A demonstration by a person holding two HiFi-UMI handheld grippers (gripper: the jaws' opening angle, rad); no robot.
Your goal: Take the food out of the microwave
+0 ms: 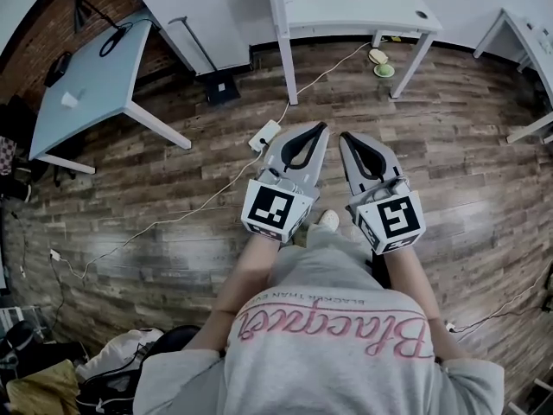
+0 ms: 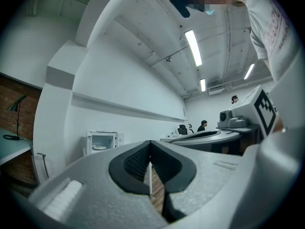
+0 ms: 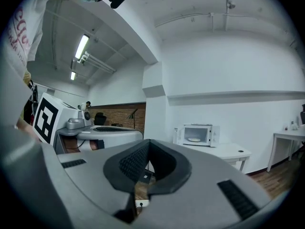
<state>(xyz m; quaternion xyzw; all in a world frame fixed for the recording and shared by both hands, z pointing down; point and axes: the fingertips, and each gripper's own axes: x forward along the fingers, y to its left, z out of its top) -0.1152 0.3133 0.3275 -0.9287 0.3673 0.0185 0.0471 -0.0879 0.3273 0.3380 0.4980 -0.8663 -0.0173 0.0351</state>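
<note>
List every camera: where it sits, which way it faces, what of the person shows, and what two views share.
Head view: on the person's head, steeply down at the wooden plank floor; grey shirt, forearms, left gripper and right gripper show.
Left gripper view: on the left gripper, level along its shut jaws toward the white microwave oven; shirt upper right.
Right gripper view: on the right gripper, level along its shut jaws; shirt upper left.
Shared: both gripper views show that microwave, a pale plate inside.
</note>
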